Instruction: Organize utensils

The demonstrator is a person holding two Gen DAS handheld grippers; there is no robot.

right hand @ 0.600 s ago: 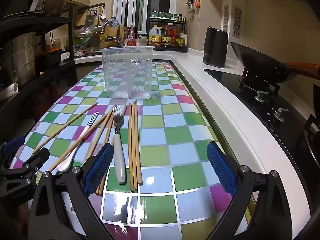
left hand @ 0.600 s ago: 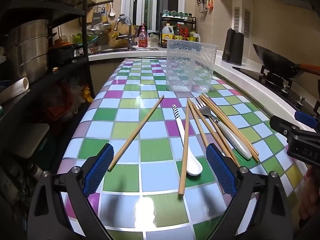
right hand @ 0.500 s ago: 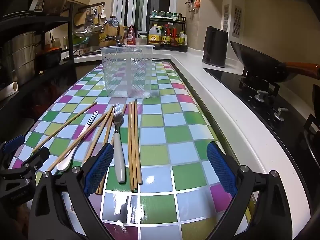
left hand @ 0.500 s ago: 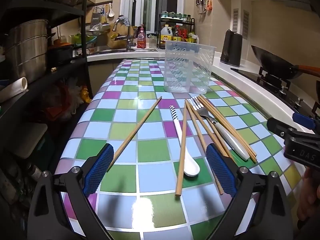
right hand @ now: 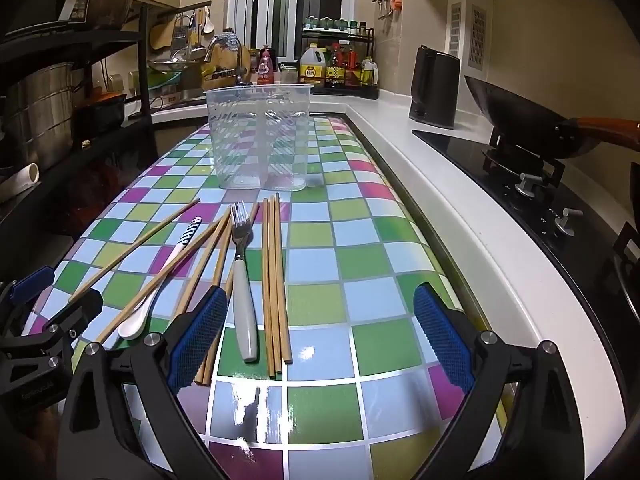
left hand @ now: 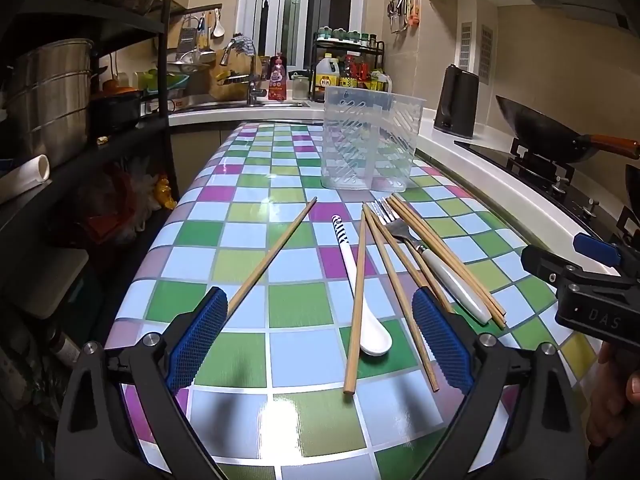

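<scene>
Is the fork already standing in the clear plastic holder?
No, the fork lies flat on the checkered tablecloth among the chopsticks, in front of the clear plastic holder.

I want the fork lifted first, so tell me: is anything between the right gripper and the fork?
Nothing visible blocks it. The right gripper hangs open above the table, and the fork lies uncovered, its handle just inside the left finger, with chopsticks close on both sides.

Both tongs gape wide and grip nothing. The left tongs (left hand: 316,332) and right tongs (right hand: 318,332) tilt downward, side by side.
</scene>
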